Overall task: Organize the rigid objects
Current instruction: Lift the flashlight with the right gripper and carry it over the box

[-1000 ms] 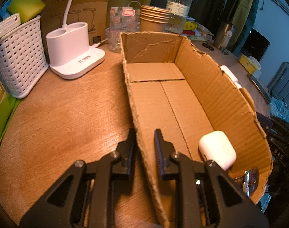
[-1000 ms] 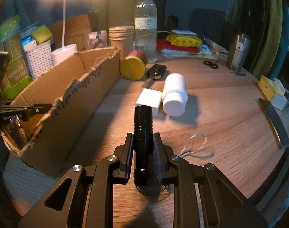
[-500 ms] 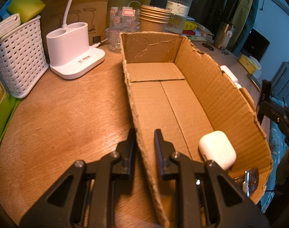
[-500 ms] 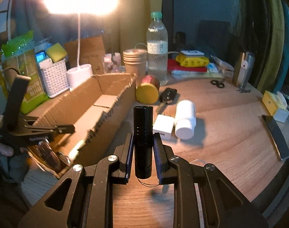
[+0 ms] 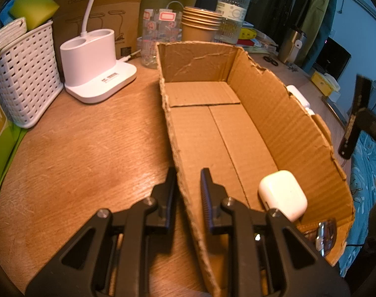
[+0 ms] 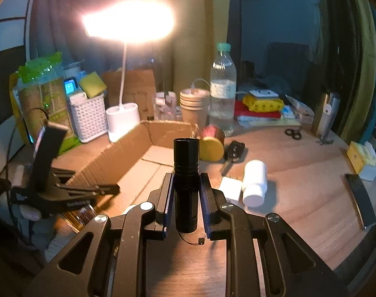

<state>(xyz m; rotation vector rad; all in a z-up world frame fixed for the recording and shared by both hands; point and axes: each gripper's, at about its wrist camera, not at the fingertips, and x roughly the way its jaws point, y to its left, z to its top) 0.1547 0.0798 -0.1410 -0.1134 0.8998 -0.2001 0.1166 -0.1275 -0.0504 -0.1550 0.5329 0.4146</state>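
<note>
My left gripper is shut on the near left wall of the open cardboard box, one finger outside and one inside. A white earbud case and a shiny metal item lie at the box's near end. My right gripper is shut on a black flashlight, held upright in the air over the box's right wall. On the table right of the box lie a white bottle, a white cube, a car key and a yellow-lidded jar.
A white lamp base, a white basket, stacked paper cups, a glass and a water bottle crowd the far side. Scissors and a yellow box lie at the right.
My right gripper has lifted the flashlight off the table and carried it left, up over the box. The left gripper has kept its hold on the box wall.
</note>
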